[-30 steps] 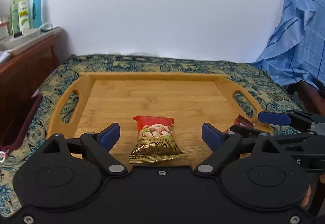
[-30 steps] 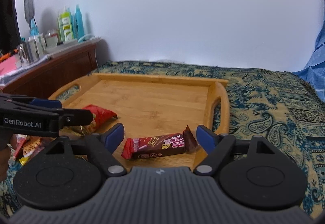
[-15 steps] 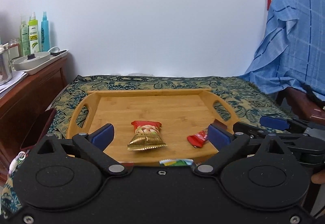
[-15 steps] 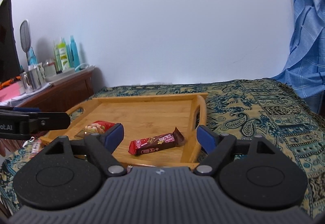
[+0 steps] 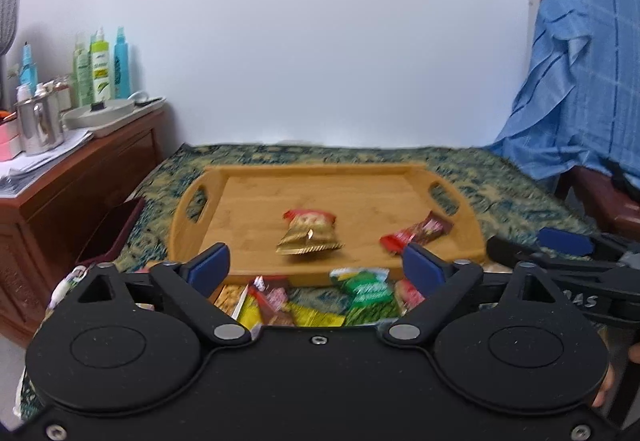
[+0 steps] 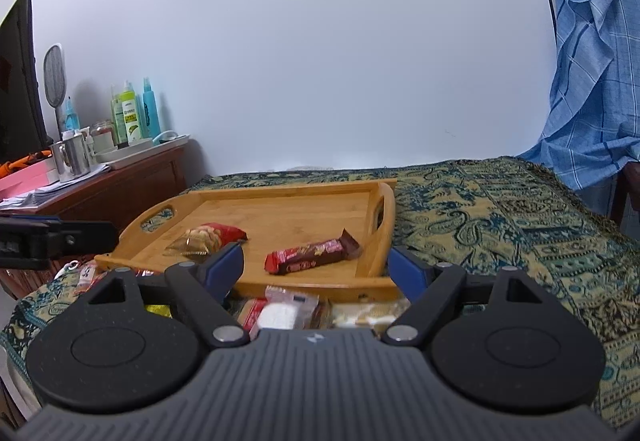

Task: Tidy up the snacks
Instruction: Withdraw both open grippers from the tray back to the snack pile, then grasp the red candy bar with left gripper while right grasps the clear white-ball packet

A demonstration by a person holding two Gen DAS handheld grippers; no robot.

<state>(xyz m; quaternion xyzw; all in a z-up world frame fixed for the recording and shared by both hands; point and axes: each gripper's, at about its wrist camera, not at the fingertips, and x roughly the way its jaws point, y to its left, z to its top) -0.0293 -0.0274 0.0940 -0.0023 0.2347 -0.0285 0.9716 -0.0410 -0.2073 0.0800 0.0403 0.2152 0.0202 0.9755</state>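
Paisley cloth (image 6: pixel 500 225) covers the desk, and on it sits a wooden tray (image 6: pixel 280 207). On the tray lie a red-and-gold peanut packet (image 5: pixel 310 235) and, well apart on its right, a dark red chocolate bar (image 6: pixel 314 251). More snack packets (image 5: pixel 320 299) are heaped just before the tray's near rim. Both the left gripper (image 5: pixel 316 267) and right gripper (image 6: pixel 316 267) hover with fingers spread, holding nothing.

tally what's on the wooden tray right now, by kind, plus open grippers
Red-and-gold snack pouch: 1
Dark red snack bar: 1
Total on the wooden tray: 2
Open, empty grippers: 2, the left gripper and the right gripper
More wrapped snacks lie in front of the tray, too hidden to count.
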